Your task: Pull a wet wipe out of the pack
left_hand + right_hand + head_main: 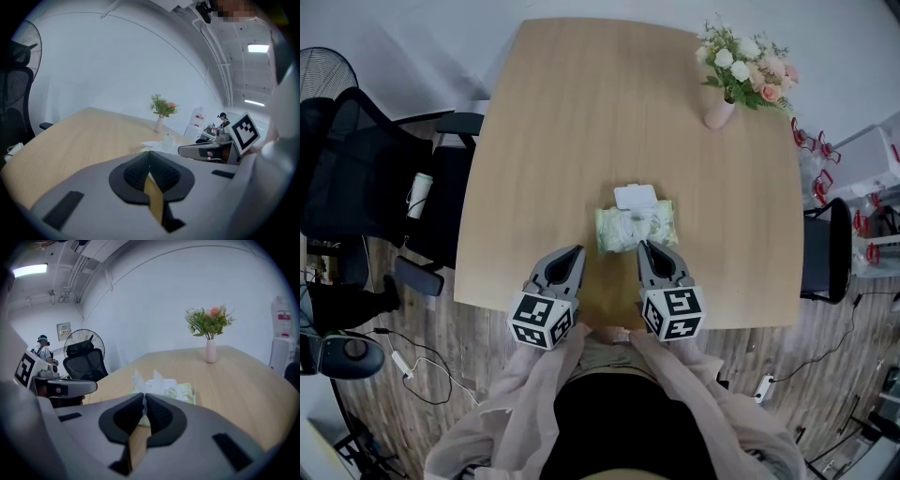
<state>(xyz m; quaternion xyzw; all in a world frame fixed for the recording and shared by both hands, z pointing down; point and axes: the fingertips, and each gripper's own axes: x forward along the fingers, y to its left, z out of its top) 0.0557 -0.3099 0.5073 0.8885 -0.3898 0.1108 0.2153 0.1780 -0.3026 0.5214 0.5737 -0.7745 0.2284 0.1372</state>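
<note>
A wide wooden bench point(581, 112) fills the middle of the head view. The pack point(661, 225) of wet wipes lies flat on it, a bit below the middle of the frame. The pack is pale green. Its white lid point(636, 196) is flipped open toward the top of the frame. A crumpled white wet wipe point(630, 225) sticks up out of the hole in the pack.

The left gripper point(577, 251) is at the lower left of the pack, close to it but not touching. Its jaws are pressed together and nothing is between them.

The right gripper point(644, 246) is at the lower edge of the pack, and its tip lies over that edge in the head view. Its jaws are squeezed together too. In the right gripper view the wet wipe stands up just past the tip. A thin white line shows in the slit between the jaws, and I cannot tell if that is the wet wipe being pinched or only seen behind.

A pink vase of flowers point(719, 112) stands at the upper right of the bench. A black chair point(356, 178) is at the left of the frame.
</note>
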